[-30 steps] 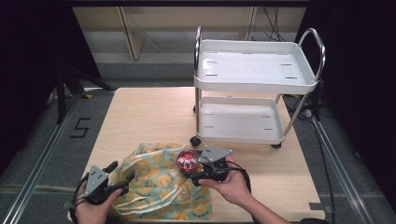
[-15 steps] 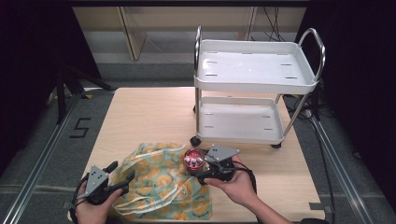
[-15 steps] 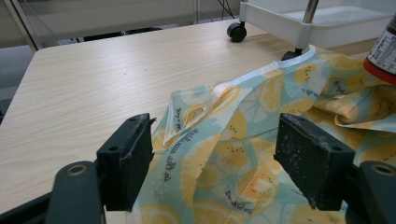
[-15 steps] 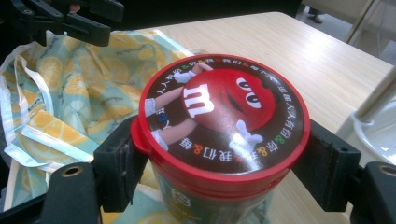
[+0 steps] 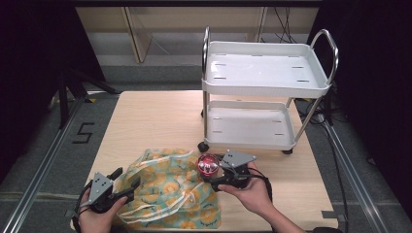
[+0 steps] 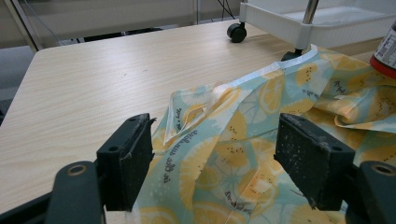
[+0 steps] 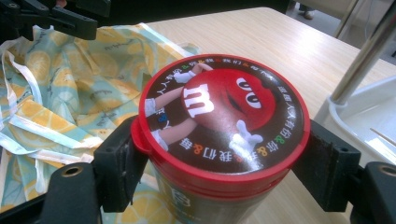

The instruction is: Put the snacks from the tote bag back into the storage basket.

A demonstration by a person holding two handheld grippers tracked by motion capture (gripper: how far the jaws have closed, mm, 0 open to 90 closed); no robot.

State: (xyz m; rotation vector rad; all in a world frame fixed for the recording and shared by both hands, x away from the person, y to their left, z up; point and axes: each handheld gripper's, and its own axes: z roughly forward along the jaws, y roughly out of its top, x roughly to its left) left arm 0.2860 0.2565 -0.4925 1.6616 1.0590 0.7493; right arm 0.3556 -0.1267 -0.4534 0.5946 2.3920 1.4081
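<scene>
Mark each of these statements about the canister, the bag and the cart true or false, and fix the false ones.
1. The right gripper is shut on the red-lidded candy canister. True.
2. The canister stands on the top shelf of the white cart. False: it is held above the lemon-print bag, near the table's front edge.
3. The left gripper stands open, with the bag's cloth between its jaws. True.
4. The bag hangs from the cart's handle. False: it lies crumpled on the wooden table.
5. Both cart shelves hold nothing. True.

Open tabletop (image 5: 155, 121) leftward; white cart (image 5: 252, 126) across the right rear.
</scene>
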